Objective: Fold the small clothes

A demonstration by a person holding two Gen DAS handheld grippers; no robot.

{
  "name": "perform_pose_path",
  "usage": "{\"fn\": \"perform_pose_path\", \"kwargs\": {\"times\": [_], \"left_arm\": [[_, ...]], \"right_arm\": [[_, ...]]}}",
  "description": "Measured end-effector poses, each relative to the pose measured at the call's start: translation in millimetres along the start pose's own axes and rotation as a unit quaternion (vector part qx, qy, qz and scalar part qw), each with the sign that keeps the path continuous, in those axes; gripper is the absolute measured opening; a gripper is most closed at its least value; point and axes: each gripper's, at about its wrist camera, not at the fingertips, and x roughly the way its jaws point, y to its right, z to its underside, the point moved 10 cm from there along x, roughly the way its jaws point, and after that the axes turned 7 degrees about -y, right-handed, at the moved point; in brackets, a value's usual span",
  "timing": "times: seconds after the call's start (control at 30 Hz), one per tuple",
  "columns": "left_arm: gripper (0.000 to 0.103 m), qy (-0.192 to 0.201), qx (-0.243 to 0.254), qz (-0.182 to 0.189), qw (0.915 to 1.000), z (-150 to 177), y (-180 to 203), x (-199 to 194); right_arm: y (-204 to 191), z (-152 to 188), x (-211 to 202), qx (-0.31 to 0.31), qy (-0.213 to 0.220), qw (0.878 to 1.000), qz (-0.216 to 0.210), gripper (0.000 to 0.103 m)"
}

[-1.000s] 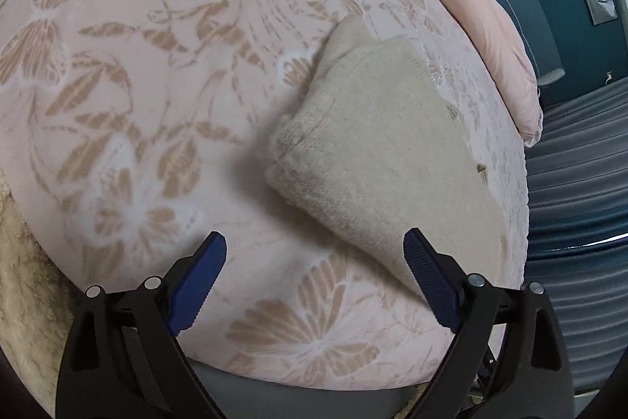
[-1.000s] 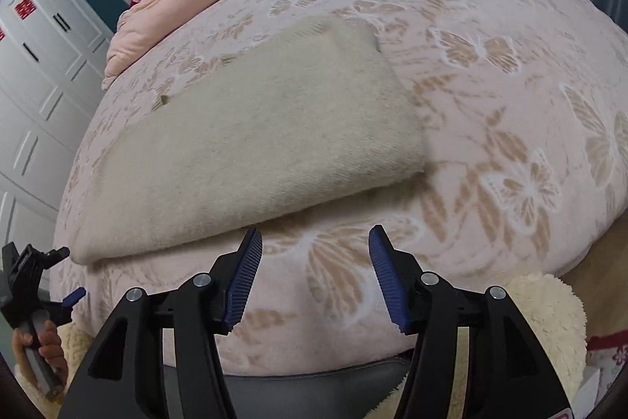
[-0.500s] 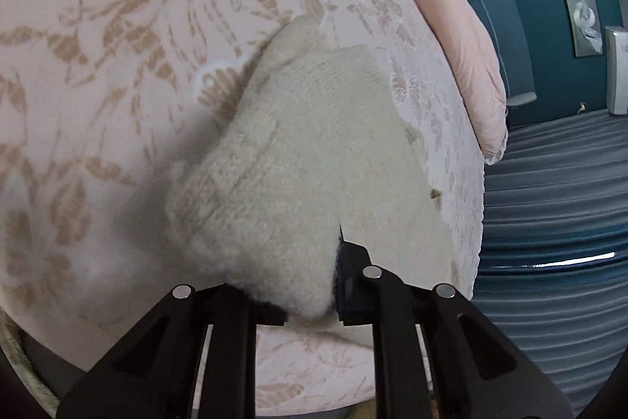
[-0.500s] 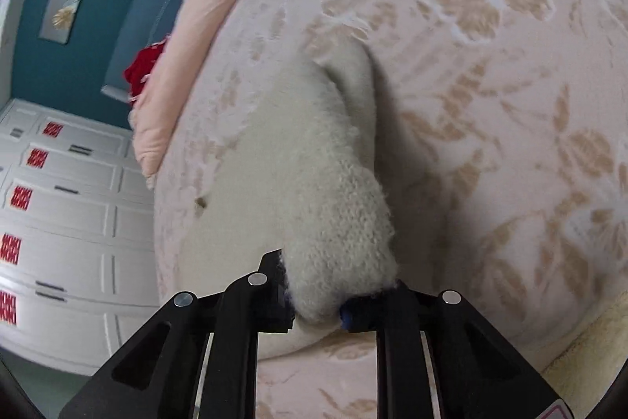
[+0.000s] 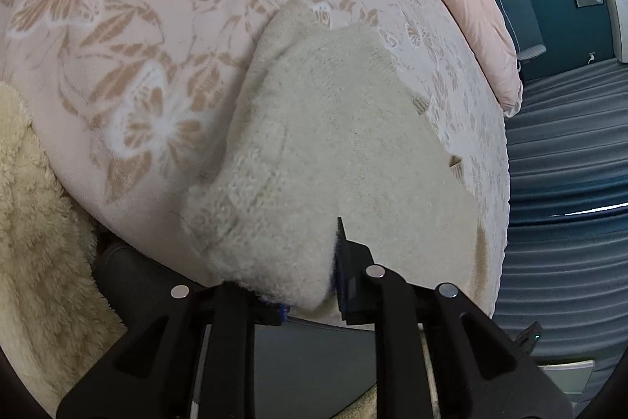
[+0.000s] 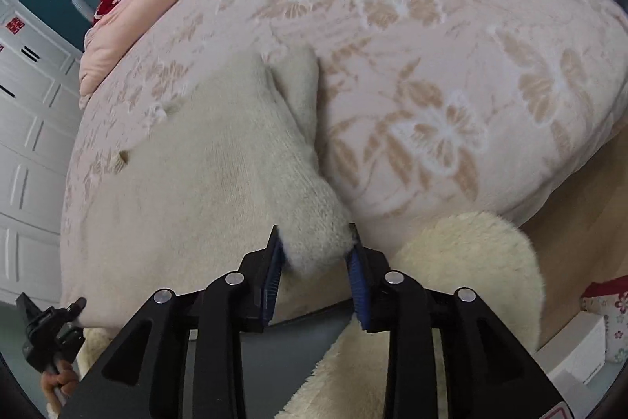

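Bedspread (image 5: 129,38) beneath garment (image 5: 333,144), seemingly knitted.

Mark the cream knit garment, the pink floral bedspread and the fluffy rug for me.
cream knit garment (image 5: 353,152), left wrist view, flat middle.
pink floral bedspread (image 6: 451,26), right wrist view, bare top.
fluffy rug (image 6: 471,262), right wrist view, upper edge.

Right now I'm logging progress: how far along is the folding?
Done: the cream knit already lies doubled on the floral bedspread. In hand: the left gripper and right gripper each pinch a near corner. Left: carry those corners over for the next fold, then let go.
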Motion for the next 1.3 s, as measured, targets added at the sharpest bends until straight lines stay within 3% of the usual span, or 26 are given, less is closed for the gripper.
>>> {"fn": "perform_pose_path", "kwargs": {"times": [0.1,0.13,0.17,0.23,0.33,0.43,0.53,0.6,0.63,0.7,0.8,0.9,0.93,0.97,1.0,1.03,1.13,1.23,1.3], "left_arm": [[0.018,0.005,0.023,-0.012,0.9996,-4.3,5.6,-0.8],[0.018,0.004,0.020,-0.013,0.9997,-5.6,4.7,0.4],[0.019,0.004,0.015,-0.012,0.9998,-5.1,2.7,1.3],[0.020,0.005,0.008,-0.013,0.9999,-3.9,-1.8,3.3],[0.029,0.007,0.003,-0.020,0.9998,-0.6,-7.2,6.1],[0.031,0.005,0.004,-0.023,0.9997,0.2,-9.4,8.5],[0.036,0.002,-0.002,-0.020,0.9998,0.0,-10.7,10.6],[0.046,0.001,0.000,-0.017,0.9999,-1.2,-8.8,12.4],[0.048,0.004,-0.001,-0.013,0.9999,-2.6,-7.8,13.4],[0.059,0.005,-0.004,-0.006,1.0000,-5.6,-6.1,17.7],[0.062,-0.002,-0.027,0.002,0.9996,-8.4,-11.0,28.0],[0.061,0.005,-0.033,0.008,0.9994,-10.6,-12.7,32.5],[0.054,0.008,-0.028,0.006,0.9996,-11.1,-10.5,32.5],[0.041,0.011,-0.020,0.006,0.9997,-11.9,-7.2,31.7],[0.026,0.014,-0.013,0.003,0.9998,-12.6,-4.0,30.1],[0.022,0.017,-0.003,0.001,0.9999,-13.6,1.5,26.8],[0.019,0.038,0.054,-0.012,0.9977,-18.0,32.4,7.0],[0.017,0.069,0.145,-0.027,0.9866,-15.7,89.1,-16.9],[0.017,0.078,0.197,-0.015,0.9772,-7.7,134.3,-26.9]], "right_arm": [[-0.9,-27.6,-26.0,-0.071,0.057,0.986,0.142,0.040],[-7.9,-33.0,-34.2,-0.078,0.074,0.982,0.153,0.040],[-19.9,-41.6,-38.9,-0.082,0.077,0.986,0.124,0.037],[-72.1,-42.6,-37.7,-0.100,0.056,0.993,0.014,0.025],[-152.5,-29.3,-10.7,-0.154,-0.004,0.984,-0.090,0.017],[-223.8,-16.3,38.8,-0.222,-0.040,0.970,-0.091,0.011],[-268.4,-1.3,99.8,-0.233,-0.115,0.960,-0.101,0.009],[-275.1,13.6,137.1,-0.251,-0.150,0.954,-0.063,0.009],[-277.7,16.2,142.8,-0.261,-0.144,0.953,-0.053,0.008],[-281.6,14.4,132.6,-0.269,-0.136,0.952,-0.051,0.010],[-279.9,4.6,98.1,-0.247,-0.112,0.957,-0.099,0.010],[-254.1,-1.2,95.0,-0.240,-0.102,0.964,-0.058,0.011],[-243.7,1.2,108.3,-0.239,-0.115,0.964,-0.034,0.011],[-237.7,7.1,125.5,-0.239,-0.135,0.961,-0.022,0.008],[-234.9,9.4,132.3,-0.238,-0.130,0.962,-0.032,0.008],[-235.1,8.5,132.0,-0.239,-0.115,0.963,-0.039,0.008],[-235.3,7.3,127.0,-0.233,-0.110,0.965,-0.048,0.010],[-230.9,3.0,113.5,-0.215,-0.103,0.968,-0.075,0.010],[-220.7,-2.6,93.1,-0.197,-0.081,0.973,-0.093,0.013]]}}
